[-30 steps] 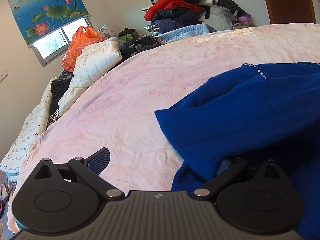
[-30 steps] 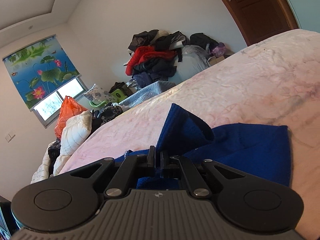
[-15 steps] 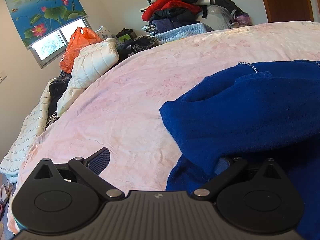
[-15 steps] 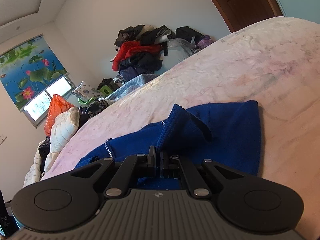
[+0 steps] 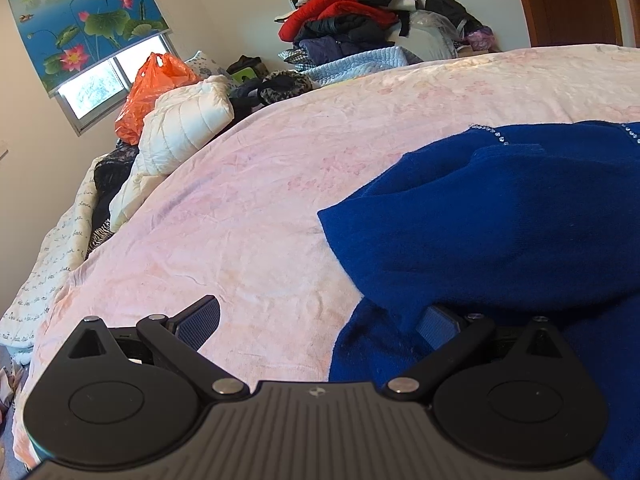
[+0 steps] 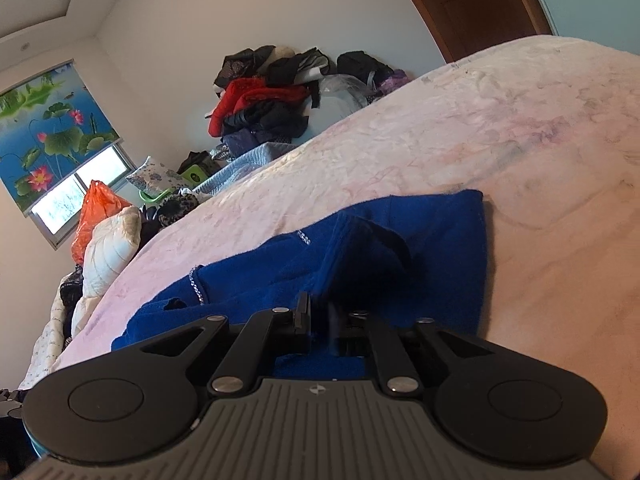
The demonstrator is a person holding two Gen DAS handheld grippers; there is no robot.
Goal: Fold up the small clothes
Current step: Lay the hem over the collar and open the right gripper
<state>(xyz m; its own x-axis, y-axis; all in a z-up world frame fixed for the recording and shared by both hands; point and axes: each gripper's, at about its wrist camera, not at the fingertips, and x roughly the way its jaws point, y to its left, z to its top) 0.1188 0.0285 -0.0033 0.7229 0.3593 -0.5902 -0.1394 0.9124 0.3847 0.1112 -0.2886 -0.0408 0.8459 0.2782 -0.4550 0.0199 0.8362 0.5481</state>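
The blue garment (image 5: 500, 220) lay on the pink bedspread (image 5: 280, 200), bunched and partly doubled over, a line of small rhinestones (image 6: 196, 280) showing near its neckline in the right wrist view. The step in hand looked like an early fold: one flap was being carried across the body of the garment. The right claw (image 6: 318, 314) was clenched on a raised fold of the blue cloth, its fingers nearly together with fabric pinched between them. The left claw (image 5: 316, 322) was spread wide and released; its left finger (image 5: 198, 320) sat over bare bedspread, while its right finger was tucked under the garment's near edge, so it touched cloth but gripped nothing. Judgement: the next move calls for the right claw to lay its flap flat and let go, and for the left claw either to close on the near edge or to pin it down so the layers do not drag. Risk: the knit looks soft and thick, so a fold may spring open or slide. Compared with a second ago, the right wrist view showed the held flap lower and flatter, with far more of the garment and bedspread visible, which suggested the claw had travelled over the cloth. The left view had altered only slightly, the jaws staying apart.
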